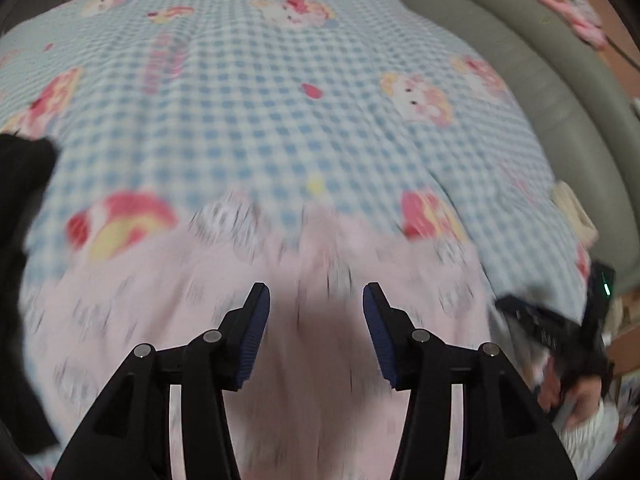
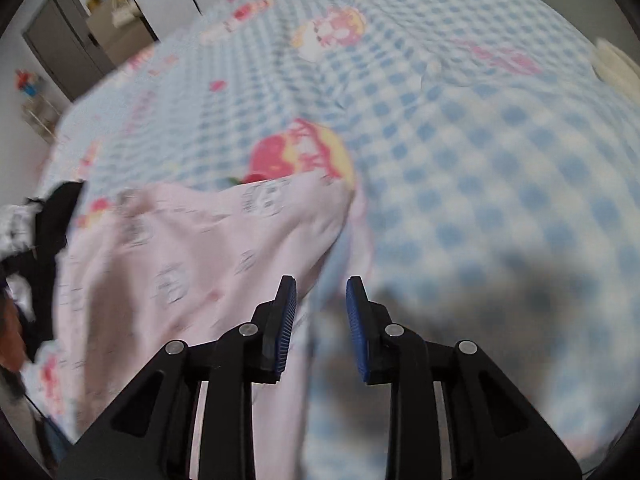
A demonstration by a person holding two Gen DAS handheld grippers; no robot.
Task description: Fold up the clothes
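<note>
Both tongs hang empty over the bed, pointing steeply down. Left gripper (image 1: pixel 316 300): jaws wide apart, nothing between them, pink garment (image 1: pixel 240 320) spread right underneath. Right gripper (image 2: pixel 321 292): jaws apart too, narrower gap, also holding nothing — it sits over the garment's right edge, where pink cloth meets the blue checked bedspread (image 2: pixel 480 160).

The garment (pale pink w/ small grey printed motifs) lies fairly flat on the bedspread, its far edge forming a fold line in the right wrist view. My read: it's been laid out on the bed so there's a flat surface to fold against, and the grippers are let go so they can pick new grab points — prob. an edge or corner for the next fold.

Dark clothing (image 2: pixel 52 220) is bunched at the left, apart from the pink piece; likely waiting its turn. Heavy motion blur, so fine creases are hard to judge.
</note>
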